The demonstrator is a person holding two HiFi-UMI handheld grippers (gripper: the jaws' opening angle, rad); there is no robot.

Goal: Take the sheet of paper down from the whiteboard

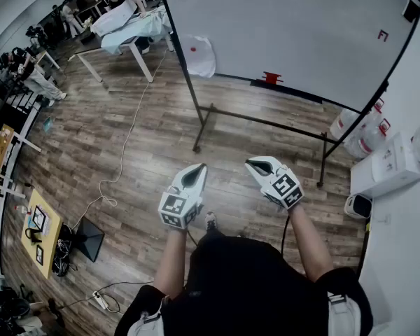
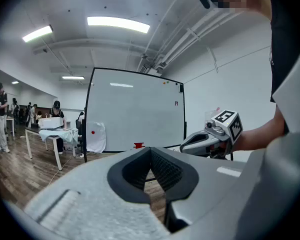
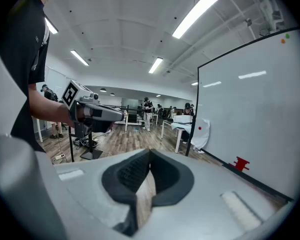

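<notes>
Well short of the board: both grippers closed, paper not yet touched

Right now the left gripper has its jaws pressed together at the tips. Nothing sits between the dark pads, only floor showing through the gap behind them. Same story on the right gripper: tips meeting, pads bare. Both are held out in front of the person's chest, side by side and a little apart, tipped slightly down toward the whiteboard.

And the sheet of paper? It's up at the board's lower left corner, pinned by a red magnet, well apart from either gripper, with a stretch of wood floor between. So by my reading nothing of the job is done. The approach, opening the jaws, gripping the sheet and pulling it free of the magnet are all to come.

On the board's tray sits a small red object; I can't tell what it is. By the wall on the right, white jugs with red labels stand beside a white box, and what's inside any of them cannot be seen. Back left stands a table draped in cloth.
</notes>
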